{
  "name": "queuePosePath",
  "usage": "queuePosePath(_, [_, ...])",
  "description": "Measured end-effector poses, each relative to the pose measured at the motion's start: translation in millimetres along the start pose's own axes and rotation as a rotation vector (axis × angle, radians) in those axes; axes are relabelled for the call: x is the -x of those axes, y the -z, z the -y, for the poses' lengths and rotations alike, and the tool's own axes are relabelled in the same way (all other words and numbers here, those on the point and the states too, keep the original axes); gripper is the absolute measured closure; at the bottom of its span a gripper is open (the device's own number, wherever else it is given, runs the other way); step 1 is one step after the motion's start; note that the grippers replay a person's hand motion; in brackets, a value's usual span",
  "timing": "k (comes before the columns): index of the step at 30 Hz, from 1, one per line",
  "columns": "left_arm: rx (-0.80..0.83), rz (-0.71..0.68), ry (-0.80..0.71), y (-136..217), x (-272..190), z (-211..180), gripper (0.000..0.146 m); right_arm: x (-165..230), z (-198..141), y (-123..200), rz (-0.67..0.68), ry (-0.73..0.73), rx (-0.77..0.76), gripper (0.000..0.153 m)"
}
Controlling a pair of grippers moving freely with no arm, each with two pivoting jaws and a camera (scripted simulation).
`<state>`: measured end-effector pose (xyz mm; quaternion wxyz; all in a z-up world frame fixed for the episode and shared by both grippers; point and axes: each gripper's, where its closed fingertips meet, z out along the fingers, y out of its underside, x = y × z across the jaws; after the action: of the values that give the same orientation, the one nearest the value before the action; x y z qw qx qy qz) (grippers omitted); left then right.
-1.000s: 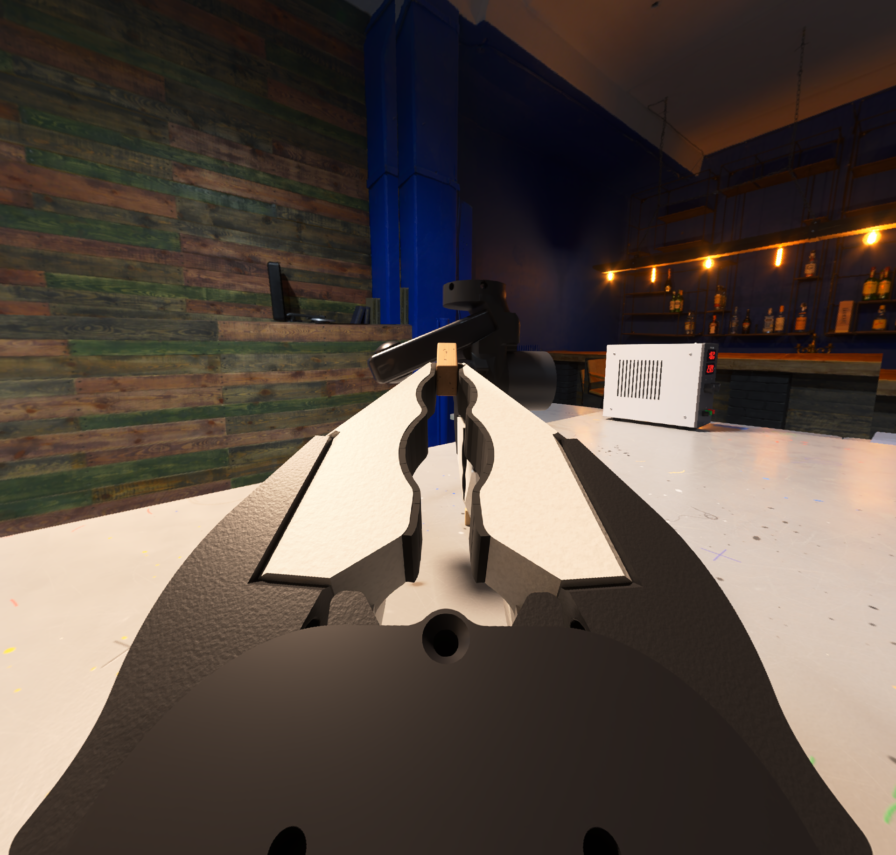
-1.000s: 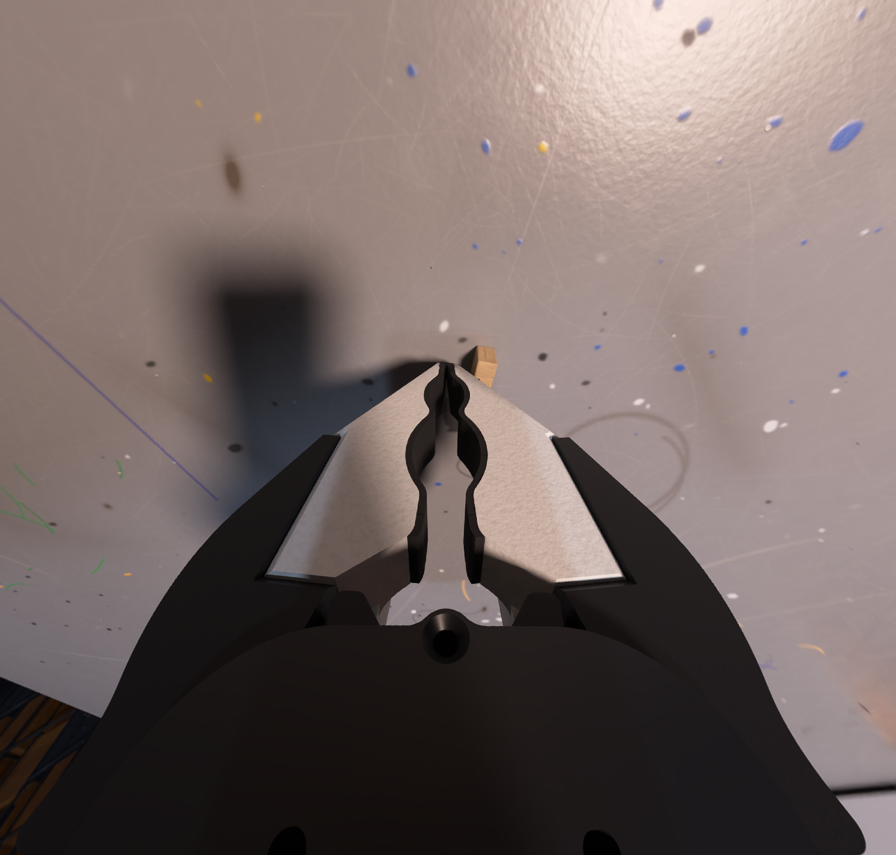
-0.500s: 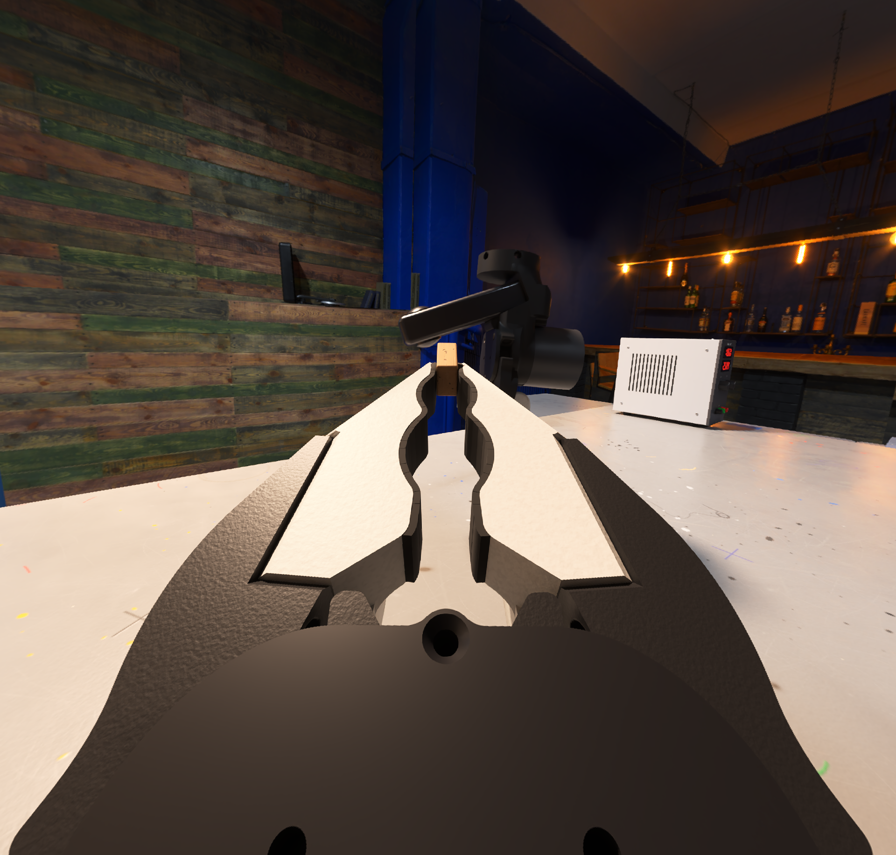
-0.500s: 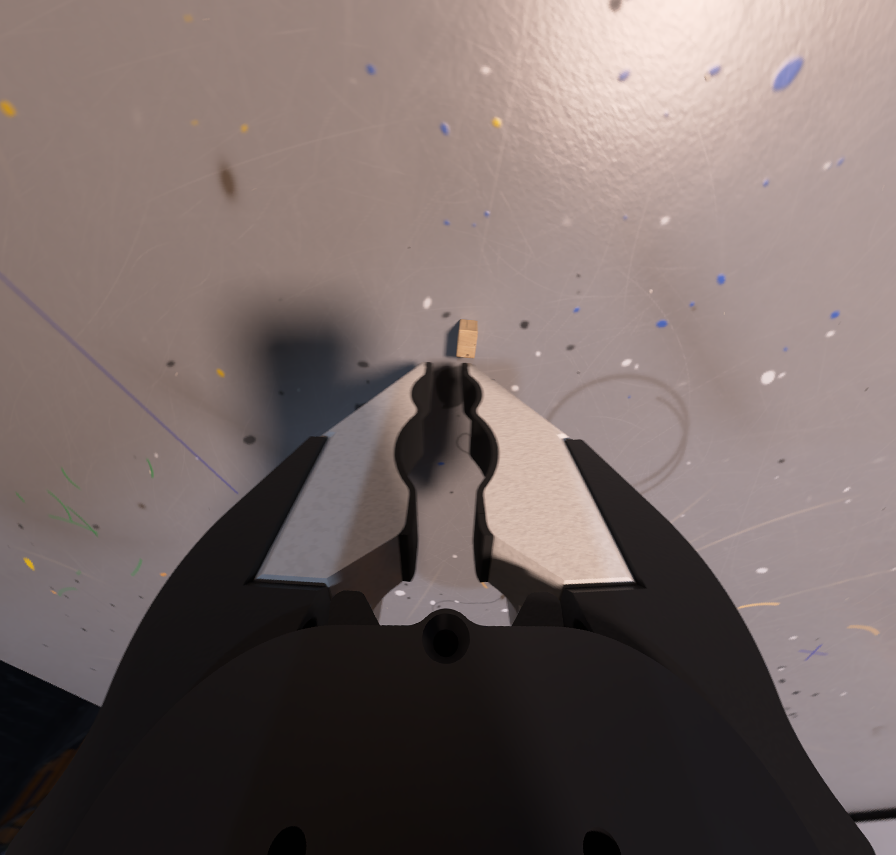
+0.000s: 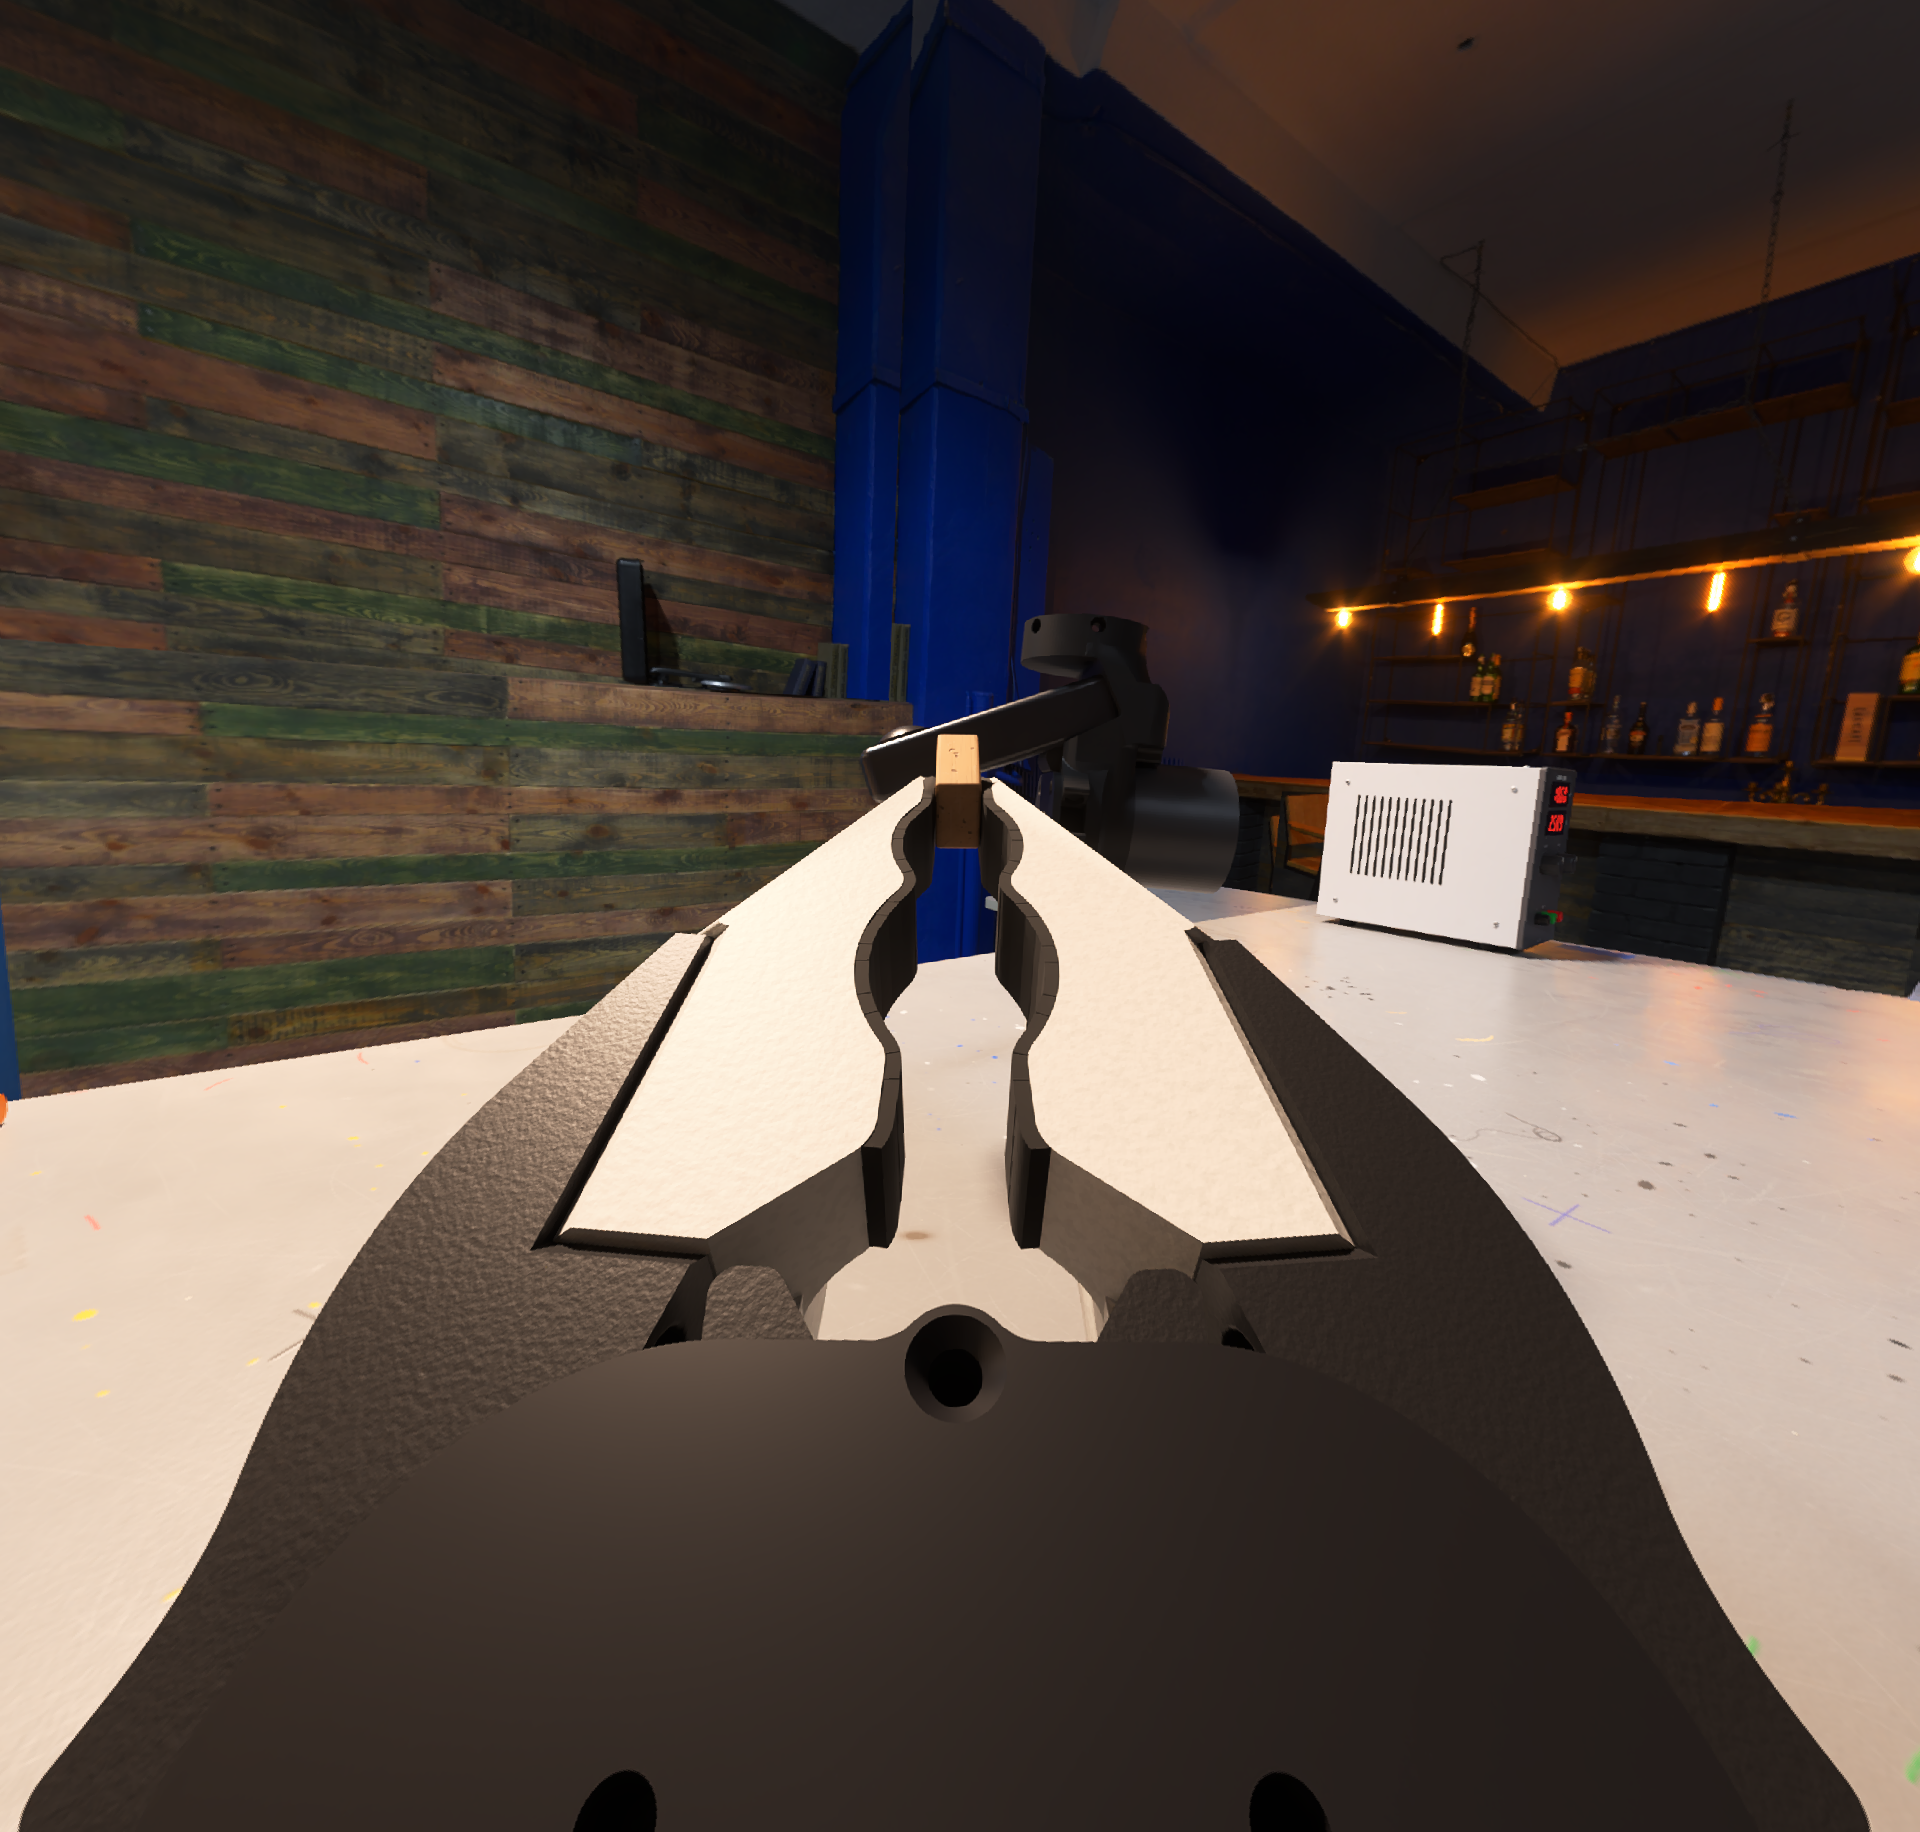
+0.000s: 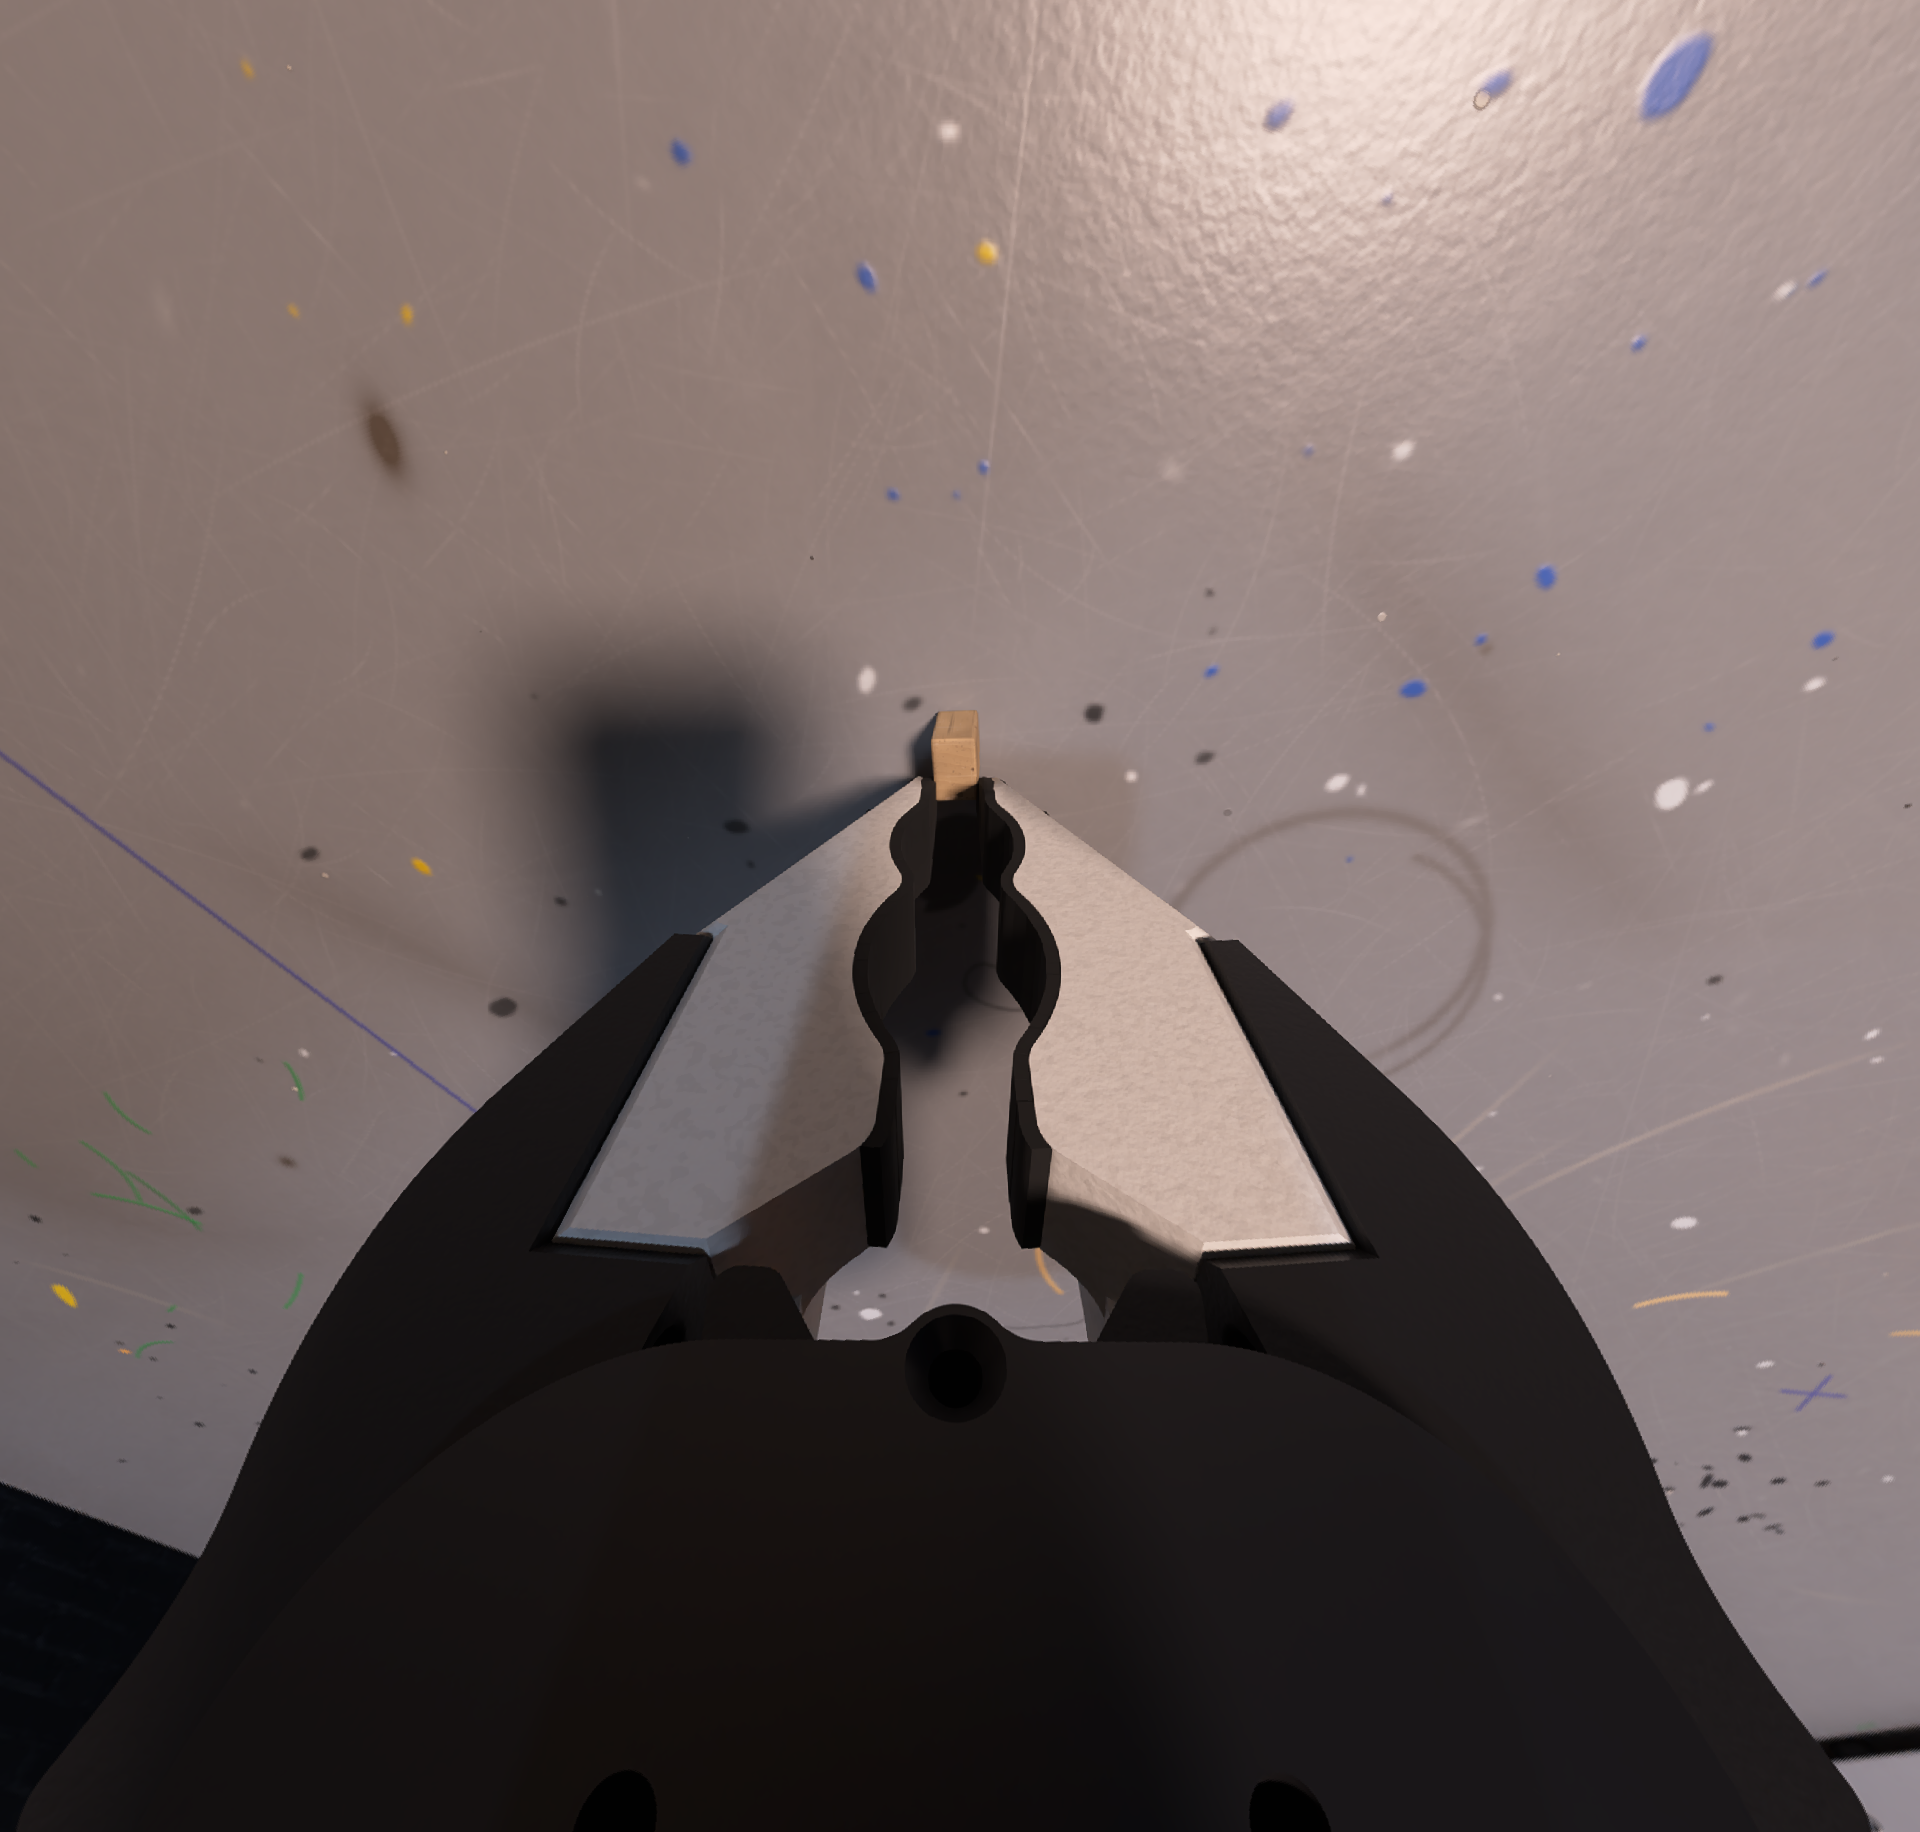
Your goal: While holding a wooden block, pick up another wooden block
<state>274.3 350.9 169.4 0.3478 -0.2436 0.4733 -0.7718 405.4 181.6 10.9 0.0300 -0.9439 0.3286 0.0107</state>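
My left gripper (image 5: pixel 956 797) is shut on a small wooden block (image 5: pixel 956 772), held upright at its fingertips above the white table (image 5: pixel 1558 1107). My right gripper (image 6: pixel 956 797) points down at the speckled table (image 6: pixel 1247 432). Its fingertips press on both sides of a second wooden block (image 6: pixel 956 752), whose far end sticks out past the tips. Its jaw gap matches the left gripper's. I cannot tell whether this block is off the table. The right gripper's dark body (image 5: pixel 1101 712) shows just behind the left fingertips.
A white box with vent slots (image 5: pixel 1434 852) stands at the table's back right. A plank wall (image 5: pixel 364 535) and a blue pillar (image 5: pixel 935 432) lie beyond the far edge. The table's edge (image 6: pixel 62 1533) shows at the bottom left of the right wrist view.
The right gripper opened from nearly shut, moved over the block that lay beside its tips, and closed on it. The left gripper kept its block and turned slightly.
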Motion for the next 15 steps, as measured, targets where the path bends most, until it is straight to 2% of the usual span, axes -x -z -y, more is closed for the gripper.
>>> queuePosePath(6, [0.005,0.005,0.003,-1,1,-2,0.139,-1,1,9,0.017,0.033,-0.096,0.145])
queuePosePath(11, [0.013,0.008,0.004,-1,2,-4,0.139,4,6,49,0.076,0.084,-0.29,0.145])
queuePosePath(13, [0.015,0.009,0.004,-1,2,-4,0.139,14,10,73,0.166,0.124,-0.414,0.145])
queuePosePath(15, [0.019,0.007,0.007,-2,2,-5,0.139,30,16,104,0.335,0.171,-0.587,0.145])
